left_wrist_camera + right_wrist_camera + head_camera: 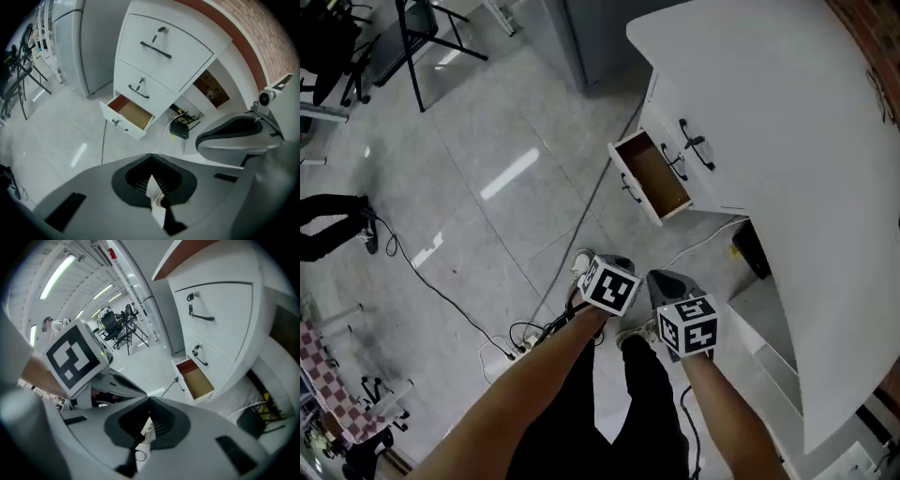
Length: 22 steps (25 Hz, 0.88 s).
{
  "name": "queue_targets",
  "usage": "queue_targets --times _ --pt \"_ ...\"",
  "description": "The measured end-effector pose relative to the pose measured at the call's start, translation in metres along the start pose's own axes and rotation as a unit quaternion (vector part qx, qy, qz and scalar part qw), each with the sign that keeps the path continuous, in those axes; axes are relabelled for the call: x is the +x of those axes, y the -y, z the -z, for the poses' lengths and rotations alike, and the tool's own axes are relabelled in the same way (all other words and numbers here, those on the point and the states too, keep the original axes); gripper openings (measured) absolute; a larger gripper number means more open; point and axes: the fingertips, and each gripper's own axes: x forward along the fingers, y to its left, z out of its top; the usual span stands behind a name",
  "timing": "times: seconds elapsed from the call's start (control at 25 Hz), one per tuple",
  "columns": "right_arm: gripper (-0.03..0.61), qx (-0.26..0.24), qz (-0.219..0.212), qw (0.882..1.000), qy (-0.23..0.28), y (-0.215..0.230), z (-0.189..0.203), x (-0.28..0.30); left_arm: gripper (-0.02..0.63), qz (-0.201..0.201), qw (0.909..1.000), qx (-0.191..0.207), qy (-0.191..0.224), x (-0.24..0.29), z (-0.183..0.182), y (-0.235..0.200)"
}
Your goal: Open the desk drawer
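The white desk (787, 141) stands at the right of the head view, with three drawers that have black handles. The bottom drawer (652, 178) is pulled out, and its brown inside shows bare. It also appears as the open drawer (129, 117) and the open drawer (197, 383). The two upper drawers (161, 47) are closed. My left gripper (614, 264) and right gripper (667, 278) hang side by side well short of the desk, above the floor. Both are shut and hold nothing. In their own views the left gripper (150, 155) and the right gripper (149, 400) have jaws meeting at the tip.
A black box with cables (179, 129) lies on the floor in the desk's knee space. More cables and a power strip (520, 337) lie by my feet. A grey cabinet (93, 47) stands left of the desk. A stand and chairs (412, 37) are at the far left.
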Motion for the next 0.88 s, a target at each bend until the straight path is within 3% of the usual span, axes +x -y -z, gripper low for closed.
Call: queue_targets --times 0.48,0.88 --pt "0.015 0.033 0.025 0.999 0.021 -0.032 -0.037 -0.087 0.005 -0.001 0.9999 -0.004 0.013 -0.088 -0.028 0.05" --pt "0.015 0.051 0.027 0.997 0.041 -0.056 -0.05 -0.146 0.005 0.012 0.9999 0.001 0.012 -0.136 -0.021 0.091"
